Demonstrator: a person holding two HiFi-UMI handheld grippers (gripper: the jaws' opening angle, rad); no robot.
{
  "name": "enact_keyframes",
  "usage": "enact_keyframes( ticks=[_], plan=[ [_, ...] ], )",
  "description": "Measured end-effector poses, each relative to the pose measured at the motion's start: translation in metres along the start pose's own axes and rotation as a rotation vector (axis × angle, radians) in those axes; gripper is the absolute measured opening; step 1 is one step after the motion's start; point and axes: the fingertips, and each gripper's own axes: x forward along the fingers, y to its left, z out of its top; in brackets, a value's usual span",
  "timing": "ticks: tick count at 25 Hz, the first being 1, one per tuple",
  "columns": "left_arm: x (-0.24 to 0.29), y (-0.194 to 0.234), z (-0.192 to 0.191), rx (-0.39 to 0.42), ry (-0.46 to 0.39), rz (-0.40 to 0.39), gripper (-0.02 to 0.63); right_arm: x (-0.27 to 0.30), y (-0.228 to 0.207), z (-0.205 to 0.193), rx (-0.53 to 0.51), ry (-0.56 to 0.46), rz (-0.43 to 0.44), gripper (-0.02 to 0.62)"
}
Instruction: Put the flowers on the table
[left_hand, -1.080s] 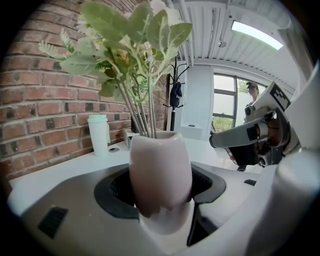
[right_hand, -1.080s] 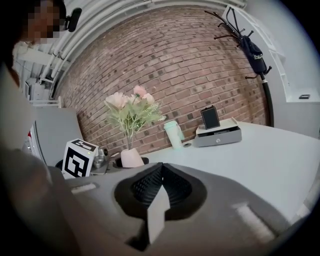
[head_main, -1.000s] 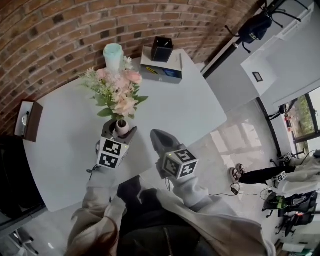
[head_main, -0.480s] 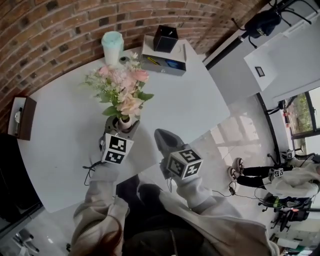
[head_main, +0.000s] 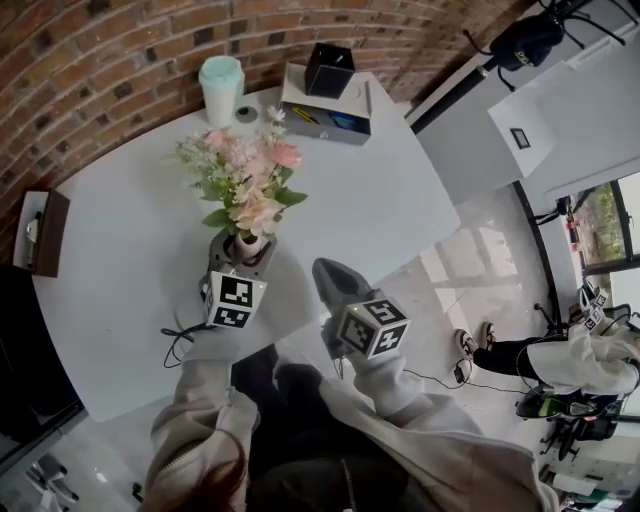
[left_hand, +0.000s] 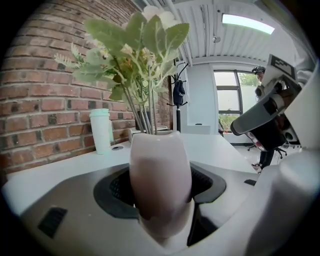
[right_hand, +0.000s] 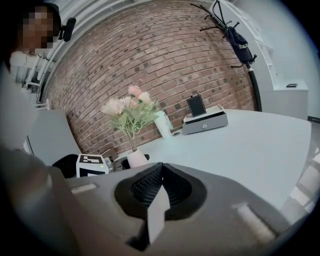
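Note:
A bunch of pink and cream flowers (head_main: 246, 180) stands upright in a small white vase (head_main: 246, 243). My left gripper (head_main: 243, 256) is shut on the vase body over the white table (head_main: 130, 270), near its front middle. In the left gripper view the vase (left_hand: 160, 175) fills the space between the jaws, with leaves (left_hand: 135, 45) above. Whether its base touches the table I cannot tell. My right gripper (head_main: 328, 276) hovers to the right of the vase at the table's front edge, shut and empty. The right gripper view shows its closed pads (right_hand: 159, 192), with the vase (right_hand: 136, 158) and flowers (right_hand: 129, 112) to the left.
At the back of the table stand a mint cup (head_main: 221, 88) and a grey box (head_main: 325, 118) with a black holder (head_main: 330, 70) on it. A brown box (head_main: 40, 230) sits at the left edge. A brick wall runs behind. A person (head_main: 570, 355) is on the floor at the right.
The flowers overlapped the mint cup before and now show apart from it, nearer to me. The left gripper keeps its hold on the vase. The right gripper has barely moved.

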Motion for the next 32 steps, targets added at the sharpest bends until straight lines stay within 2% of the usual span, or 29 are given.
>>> enact_keyframes(
  ticks=[15, 20, 21, 22, 24, 30, 32],
  plan=[
    [-0.005, -0.003, -0.004, 0.064, -0.017, 0.053, 0.278, -0.009, 0.006, -0.010, 0.013, 0.013, 0.017, 0.000],
    [-0.009, 0.000, -0.004, 0.087, -0.023, 0.111, 0.281, -0.013, 0.008, -0.012, 0.015, 0.005, 0.017, 0.000],
    [-0.011, 0.000, -0.005, 0.080, -0.029, 0.122, 0.291, -0.014, 0.007, -0.012, 0.018, 0.003, 0.015, 0.000],
    [-0.013, 0.001, -0.004, 0.069, -0.037, 0.133, 0.343, -0.016, 0.007, -0.013, 0.019, 0.002, 0.014, 0.000],
    [-0.017, 0.003, -0.001, 0.044, -0.056, 0.152, 0.383, -0.019, 0.008, -0.014, 0.019, 0.002, 0.015, 0.000],
    [-0.038, -0.005, 0.015, -0.005, -0.092, 0.148, 0.394, -0.032, 0.013, -0.017, 0.020, -0.006, 0.027, 0.000],
    [-0.052, -0.014, 0.021, -0.054, -0.114, 0.130, 0.394, -0.039, 0.014, -0.019, 0.022, -0.012, 0.030, 0.000]
  ],
)
